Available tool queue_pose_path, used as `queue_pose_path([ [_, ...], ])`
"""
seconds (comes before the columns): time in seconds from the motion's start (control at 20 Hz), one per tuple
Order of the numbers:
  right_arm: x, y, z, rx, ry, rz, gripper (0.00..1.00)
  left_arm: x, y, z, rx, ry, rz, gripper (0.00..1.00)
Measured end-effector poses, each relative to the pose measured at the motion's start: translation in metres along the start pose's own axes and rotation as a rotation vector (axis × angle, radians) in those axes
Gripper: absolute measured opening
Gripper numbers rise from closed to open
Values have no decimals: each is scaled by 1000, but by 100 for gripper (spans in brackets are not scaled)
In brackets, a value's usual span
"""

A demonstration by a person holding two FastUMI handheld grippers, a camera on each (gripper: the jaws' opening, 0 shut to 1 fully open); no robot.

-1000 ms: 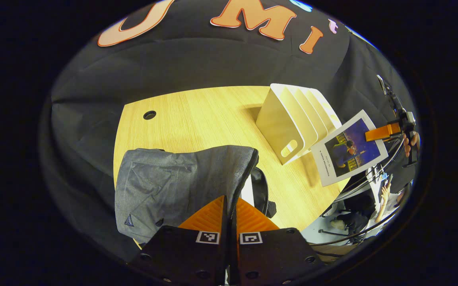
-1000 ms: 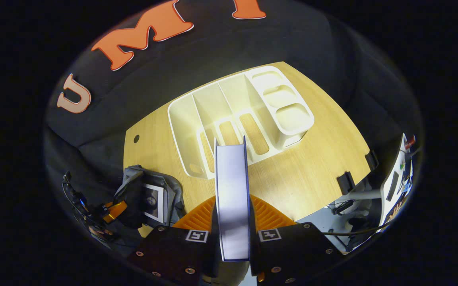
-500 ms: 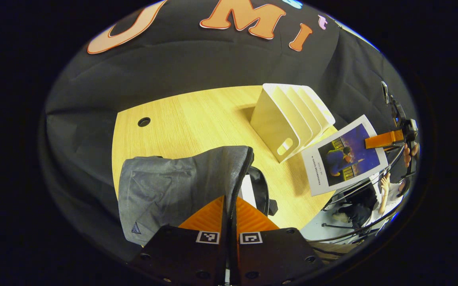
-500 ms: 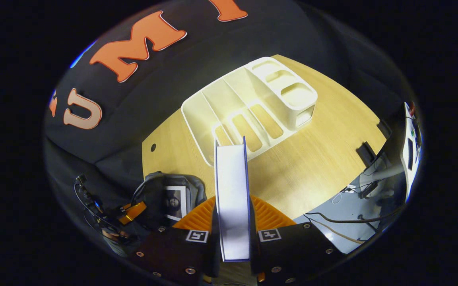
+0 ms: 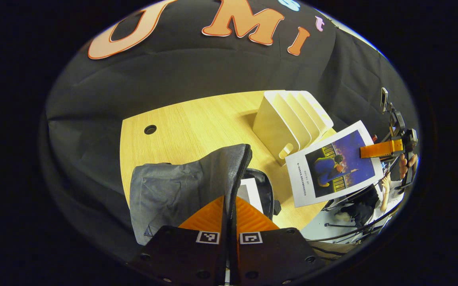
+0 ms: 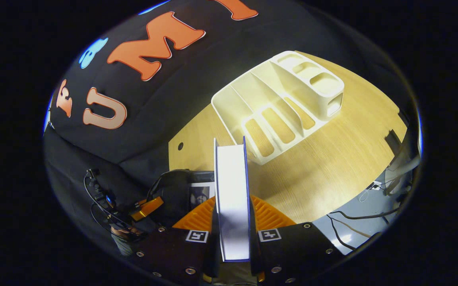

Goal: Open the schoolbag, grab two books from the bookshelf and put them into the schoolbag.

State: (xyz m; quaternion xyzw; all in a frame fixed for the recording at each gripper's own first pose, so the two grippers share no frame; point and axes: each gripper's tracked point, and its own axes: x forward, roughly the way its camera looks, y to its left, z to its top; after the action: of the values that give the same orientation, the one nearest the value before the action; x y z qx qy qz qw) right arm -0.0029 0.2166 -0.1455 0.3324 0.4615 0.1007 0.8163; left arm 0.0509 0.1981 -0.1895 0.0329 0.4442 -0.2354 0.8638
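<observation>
Clamped on the second book, the right gripper holds it edge-on, long axis running straight ahead, with the open schoolbag below and to its left, one book already inside. Pinching the bag's zipper edge, the left gripper holds the mouth open. Beyond stands the emptied bookshelf on the table.
</observation>
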Motion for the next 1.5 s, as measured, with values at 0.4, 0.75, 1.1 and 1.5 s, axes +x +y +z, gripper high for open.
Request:
queue_pose_path([
  [0.4, 17, 19, -9, 72, -17, 138, 30, -12, 13, 11, 3, -23, 8, 4],
  [0.75, 54, 48, -34, 99, 35, 221, 29, -13, 12, 12, 0, -31, 1, 4],
  [1.1, 98, 73, -56, 145, 69, 308, 30, -12, 8, 13, -4, -39, -10, 4],
  [1.5, 149, 113, -98, 148, 125, 396, 29, -11, -6, 9, 43, -47, -36, 4],
])
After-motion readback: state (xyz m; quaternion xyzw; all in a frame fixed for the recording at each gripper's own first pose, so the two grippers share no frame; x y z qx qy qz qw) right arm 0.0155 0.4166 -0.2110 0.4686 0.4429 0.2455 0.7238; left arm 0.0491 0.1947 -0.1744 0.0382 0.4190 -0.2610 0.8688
